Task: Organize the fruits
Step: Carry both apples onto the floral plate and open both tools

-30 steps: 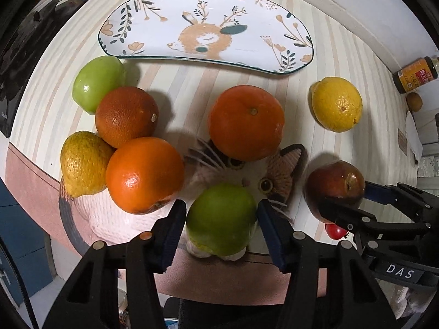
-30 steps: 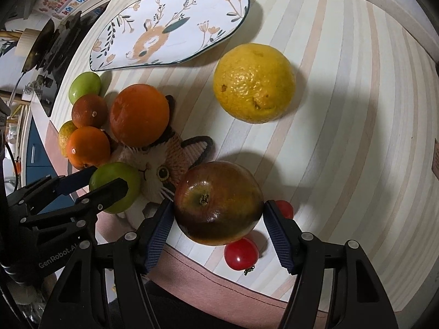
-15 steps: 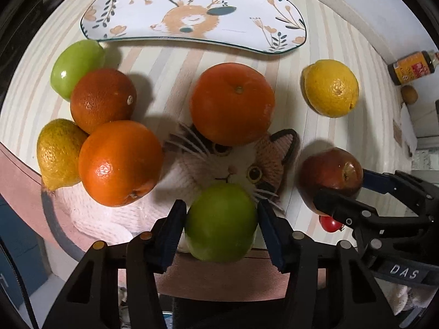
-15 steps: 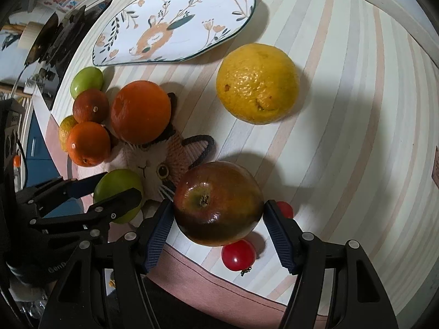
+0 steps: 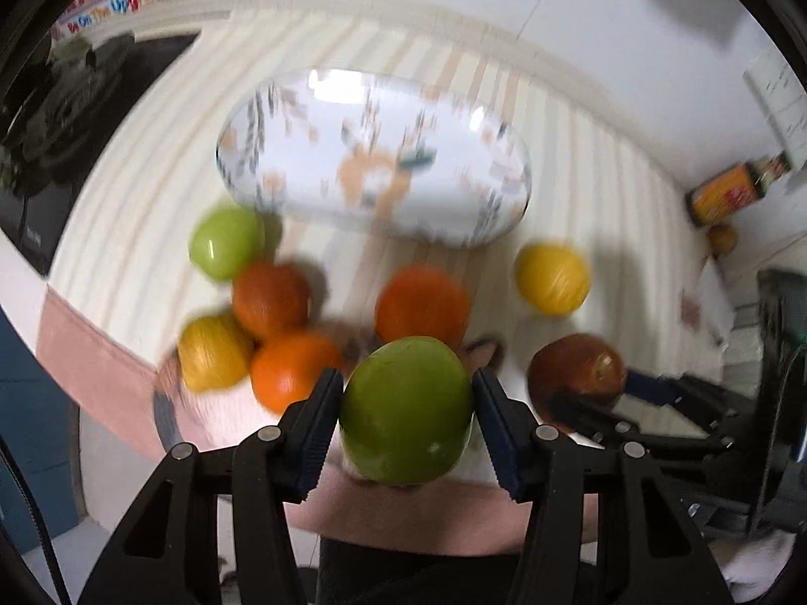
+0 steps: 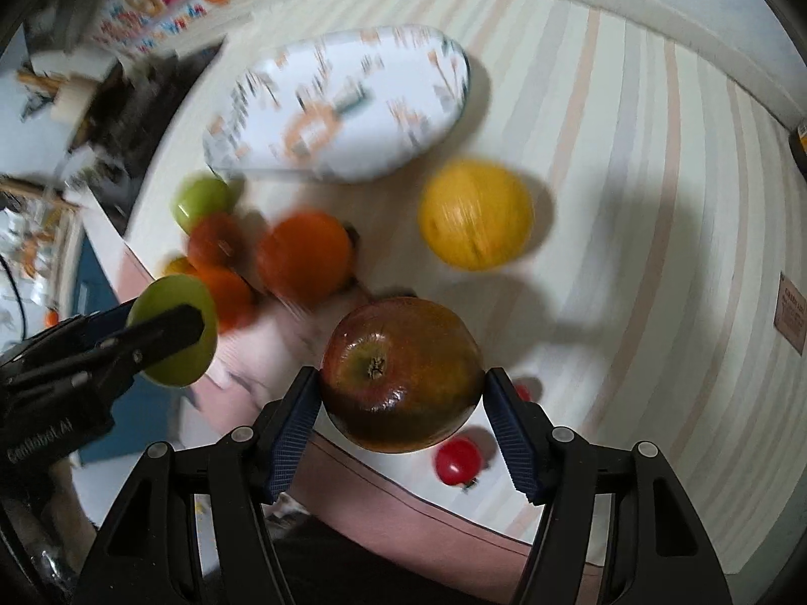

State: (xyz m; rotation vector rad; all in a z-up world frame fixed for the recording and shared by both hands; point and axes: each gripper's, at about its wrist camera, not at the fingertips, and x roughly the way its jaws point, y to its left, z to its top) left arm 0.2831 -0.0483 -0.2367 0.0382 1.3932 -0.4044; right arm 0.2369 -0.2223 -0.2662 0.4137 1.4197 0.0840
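Observation:
My left gripper is shut on a green apple and holds it above the table; it also shows in the right wrist view. My right gripper is shut on a dark red apple, also raised; it shows in the left wrist view. Below lie a second green apple, three oranges, a yellow lemon at left and another at right. The white patterned oval plate lies empty behind them.
A cat-face mat lies under the fruit at the table's near edge. Two cherry tomatoes lie near the front edge. A small bottle stands at the far right by the wall. A dark appliance is at far left.
Both grippers have lifted up and back, carrying the green apple and the red apple off the table. The view is now blurred and the fruit looks smaller and farther.

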